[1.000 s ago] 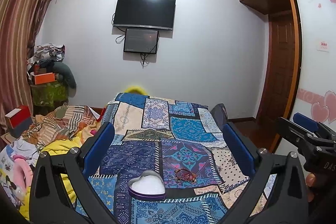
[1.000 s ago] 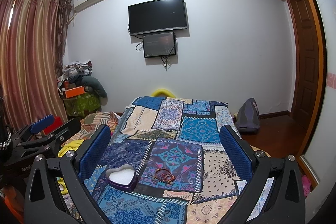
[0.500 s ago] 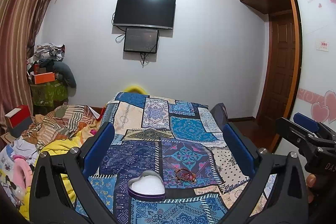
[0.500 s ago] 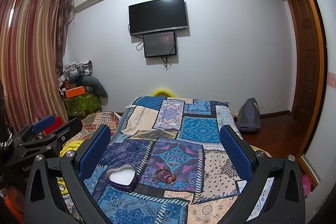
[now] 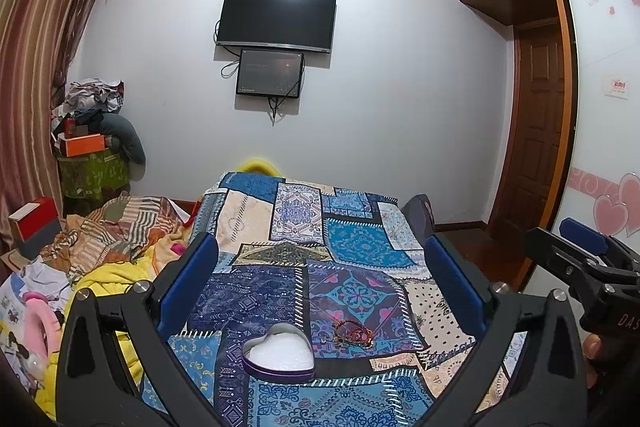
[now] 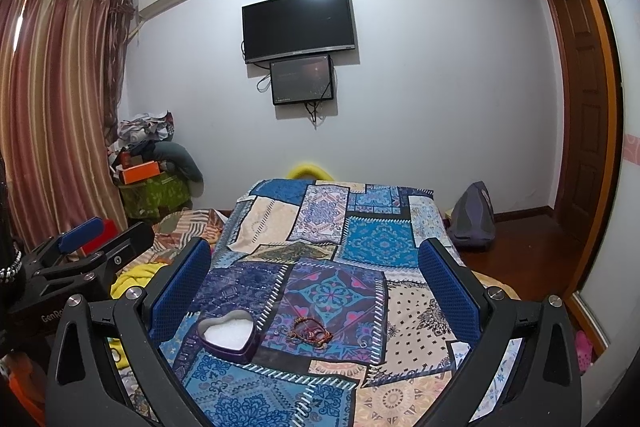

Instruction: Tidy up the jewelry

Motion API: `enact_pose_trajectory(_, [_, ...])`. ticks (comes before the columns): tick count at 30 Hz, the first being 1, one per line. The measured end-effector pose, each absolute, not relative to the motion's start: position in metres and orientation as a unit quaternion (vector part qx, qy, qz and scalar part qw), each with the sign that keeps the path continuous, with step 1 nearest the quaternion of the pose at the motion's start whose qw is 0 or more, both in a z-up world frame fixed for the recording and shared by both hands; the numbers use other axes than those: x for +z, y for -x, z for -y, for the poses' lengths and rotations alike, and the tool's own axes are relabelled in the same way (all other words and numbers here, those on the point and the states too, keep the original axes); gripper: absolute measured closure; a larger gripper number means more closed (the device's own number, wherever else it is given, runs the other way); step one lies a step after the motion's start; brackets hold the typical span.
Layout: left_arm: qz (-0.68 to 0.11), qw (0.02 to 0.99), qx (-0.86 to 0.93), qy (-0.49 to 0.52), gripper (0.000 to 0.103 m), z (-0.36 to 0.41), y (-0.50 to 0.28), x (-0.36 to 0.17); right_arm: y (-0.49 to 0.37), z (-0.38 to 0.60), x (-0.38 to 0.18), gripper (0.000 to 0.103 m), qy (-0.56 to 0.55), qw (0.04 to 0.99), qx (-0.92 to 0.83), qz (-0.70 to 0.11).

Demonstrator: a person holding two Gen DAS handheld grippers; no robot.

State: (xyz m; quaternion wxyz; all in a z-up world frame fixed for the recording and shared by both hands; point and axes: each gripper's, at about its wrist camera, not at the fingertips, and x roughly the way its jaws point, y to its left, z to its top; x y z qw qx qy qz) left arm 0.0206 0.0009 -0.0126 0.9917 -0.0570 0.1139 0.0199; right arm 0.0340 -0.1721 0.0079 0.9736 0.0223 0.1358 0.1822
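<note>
Both fingers wide apart, empty. I'd drop right gripper (image 6: 314, 301) onto tangled red-gold bracelets (image 6: 310, 331), pinch low, lift into purple heart-shaped tin (image 6: 228, 337) beside them near the bed's (image 6: 360, 239) front edge.

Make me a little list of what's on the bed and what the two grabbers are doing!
box: purple heart-shaped tin, open, white inside
jewelry: tangled red-and-gold bracelets, lying on the quilt right of the box, not touching it
surface: patchwork quilt
left gripper: jaws open, holding nothing
right gripper: jaws open, holding nothing
</note>
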Motion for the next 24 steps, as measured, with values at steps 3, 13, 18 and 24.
enact_pose_trajectory(3, [-0.118,0.991,0.018,0.057,0.000,0.000,-0.024,-0.014,-0.038,0.174,0.004,0.000,-0.024,0.973,0.180,-0.141])
enact_pose_trajectory(13, [-0.156,0.986,0.007,0.054,0.000,0.003,-0.050,-0.033,-0.062,0.178,-0.020,0.000,-0.019,0.968,0.169,-0.182])
enact_pose_trajectory(18, [-0.205,0.977,0.007,0.050,0.000,0.005,-0.074,-0.057,-0.083,0.186,-0.049,0.000,-0.012,0.959,0.162,-0.231])
enact_pose_trajectory(24, [-0.294,0.953,-0.008,0.066,0.000,0.000,-0.107,-0.102,-0.104,0.197,-0.076,0.000,0.000,0.943,0.165,-0.288])
